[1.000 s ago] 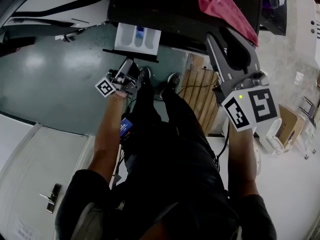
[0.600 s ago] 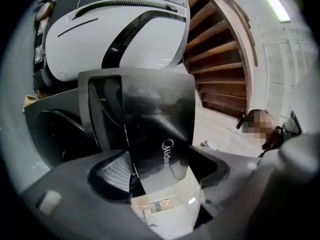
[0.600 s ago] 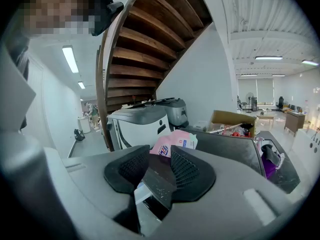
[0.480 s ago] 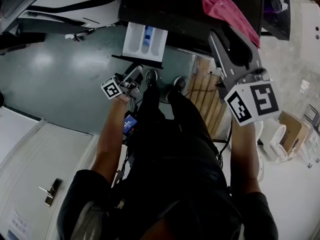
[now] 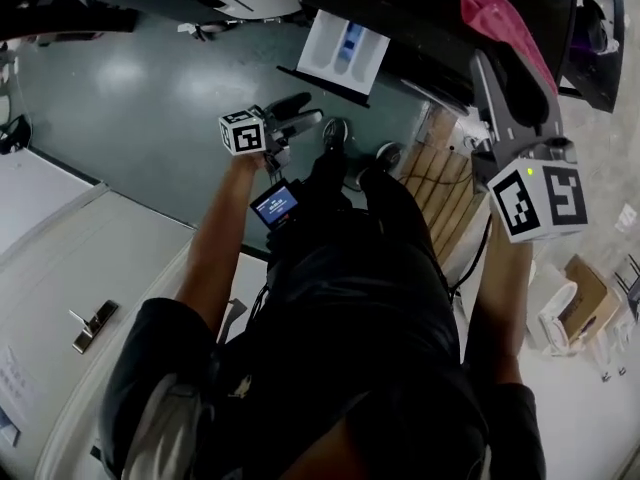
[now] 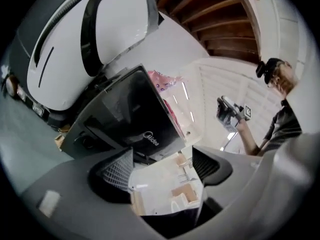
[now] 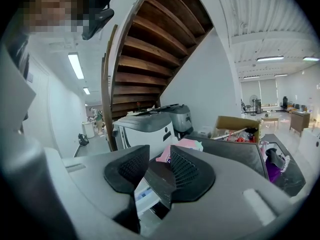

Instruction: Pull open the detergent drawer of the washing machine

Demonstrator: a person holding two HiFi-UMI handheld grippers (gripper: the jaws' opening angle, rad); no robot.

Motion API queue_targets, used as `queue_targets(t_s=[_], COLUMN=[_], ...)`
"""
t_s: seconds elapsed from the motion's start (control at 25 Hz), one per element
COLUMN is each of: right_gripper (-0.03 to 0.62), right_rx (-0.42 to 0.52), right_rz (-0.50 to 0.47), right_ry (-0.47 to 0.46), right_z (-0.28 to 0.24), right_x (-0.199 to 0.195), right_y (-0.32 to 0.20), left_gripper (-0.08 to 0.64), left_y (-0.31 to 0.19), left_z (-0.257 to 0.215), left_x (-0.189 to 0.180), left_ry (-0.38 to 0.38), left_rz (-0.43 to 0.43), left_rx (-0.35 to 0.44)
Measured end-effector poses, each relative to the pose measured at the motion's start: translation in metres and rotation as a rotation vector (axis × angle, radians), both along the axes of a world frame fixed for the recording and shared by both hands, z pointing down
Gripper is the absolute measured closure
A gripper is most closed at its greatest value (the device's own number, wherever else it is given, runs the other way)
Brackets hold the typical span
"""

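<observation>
Washing machine (image 5: 420, 8) stands ahead, its detergent drawer (image 5: 345, 46) already pulled well out, so the job looks done. My left gripper (image 6: 162, 166), near the drawer front, has just been spreading its jaws, nothing between them. My right gripper (image 7: 152, 166) hangs apart, slack and empty.

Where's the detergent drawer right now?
In the head view the detergent drawer is at top centre, pulled out of the dark washing machine over the grey-green floor, left of the pink cloth on the machine.

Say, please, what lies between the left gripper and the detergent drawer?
Bare floor, in the head view. The left gripper has just been opening its empty jaws.
</observation>
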State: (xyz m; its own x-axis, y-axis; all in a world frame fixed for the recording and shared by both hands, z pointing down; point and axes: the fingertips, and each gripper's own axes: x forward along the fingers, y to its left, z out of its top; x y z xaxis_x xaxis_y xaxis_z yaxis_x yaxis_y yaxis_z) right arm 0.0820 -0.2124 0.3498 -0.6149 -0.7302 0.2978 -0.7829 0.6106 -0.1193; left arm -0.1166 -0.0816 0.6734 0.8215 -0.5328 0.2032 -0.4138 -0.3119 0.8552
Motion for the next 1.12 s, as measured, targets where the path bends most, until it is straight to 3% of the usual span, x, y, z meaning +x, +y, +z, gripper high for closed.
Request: queue_targets(t_s=[0.28, 0.6, 0.72, 0.92, 1.12], right_gripper=[0.465, 0.466, 0.466, 0.466, 0.466], right_rx=[0.042, 0.088, 0.116, 0.147, 0.182], right_rz=[0.0, 0.021, 0.032, 0.055, 0.071], right_ry=[-0.019, -0.025, -0.043, -0.059, -0.057], right_z=[-0.026, -0.051, -0.063, -0.081, -0.1], right_x=[0.004, 0.016, 0.02, 0.028, 0.034], right_y=[0.007, 0.014, 0.017, 0.024, 0.033], left_gripper=[0.14, 0.141, 0.142, 0.167, 0.203], left_y=[0.019, 0.012, -0.001, -0.023, -0.046], left_z=[-0.029, -0.123, -0.172, -0.26, -0.33], left_x=[-0.031, -0.048, -0.053, -0.051, -0.054], left_ry=[-0.226, -0.412, -0.489, -0.55, -0.655], left_rz=[0.094, 0.12, 0.08, -0.024, -0.145], left_rx=[0.077, 0.321, 0.446, 0.646, 0.788])
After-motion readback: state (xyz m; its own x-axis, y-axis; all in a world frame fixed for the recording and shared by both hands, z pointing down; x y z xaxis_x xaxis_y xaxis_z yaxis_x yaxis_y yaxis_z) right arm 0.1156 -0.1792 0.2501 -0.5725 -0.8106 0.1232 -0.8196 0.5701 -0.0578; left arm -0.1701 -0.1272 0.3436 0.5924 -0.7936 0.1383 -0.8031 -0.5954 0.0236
